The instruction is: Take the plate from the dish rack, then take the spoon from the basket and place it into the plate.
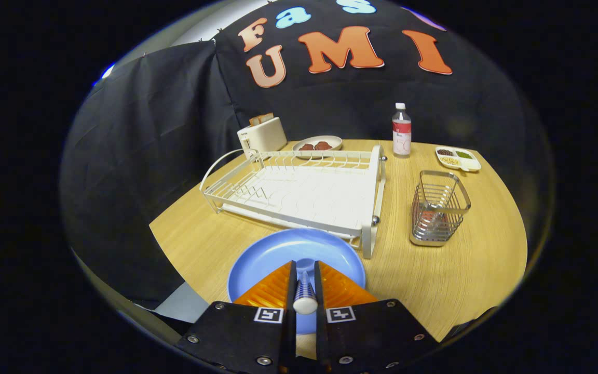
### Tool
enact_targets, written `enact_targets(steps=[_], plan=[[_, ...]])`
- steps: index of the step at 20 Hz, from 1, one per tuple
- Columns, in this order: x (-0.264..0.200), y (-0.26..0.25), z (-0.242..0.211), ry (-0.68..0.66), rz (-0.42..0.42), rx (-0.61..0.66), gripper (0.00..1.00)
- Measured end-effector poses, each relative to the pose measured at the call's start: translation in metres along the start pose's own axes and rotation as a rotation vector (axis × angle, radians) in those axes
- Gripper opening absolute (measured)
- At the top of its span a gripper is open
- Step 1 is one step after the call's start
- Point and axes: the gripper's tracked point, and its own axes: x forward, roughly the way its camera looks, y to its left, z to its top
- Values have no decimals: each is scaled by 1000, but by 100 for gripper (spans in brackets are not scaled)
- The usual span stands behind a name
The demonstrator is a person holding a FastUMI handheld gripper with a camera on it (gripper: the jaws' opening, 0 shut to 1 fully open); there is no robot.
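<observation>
Gripper view: spoon [304, 291] pinched tight between fingers of claw [304, 275], handle end toward camera, bowl end over blue plate [278, 254]. Plate sits on tabletop [434, 275] right under claw, dish rack [299, 192] beyond it, empty basket [438, 208] ahead to right. Good move: lower slowly, stay over plate middle, then let go gently.

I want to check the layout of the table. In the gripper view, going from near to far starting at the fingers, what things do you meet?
Gripper shut on the spoon → blue plate → dish rack → plate of food.
</observation>
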Motion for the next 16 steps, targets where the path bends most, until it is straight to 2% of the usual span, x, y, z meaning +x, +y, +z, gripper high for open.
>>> enact_targets(steps=[6,9,12,14,16], plan=[[5,-10,-45,99,-54,-52,16],[8,-10,-59,147,-54,-49,17],[6,-10,-54,161,-63,-37,18],[0,-7,-34,130,-60,-28,21],[-7,-7,-14,94,-62,-18,32]])
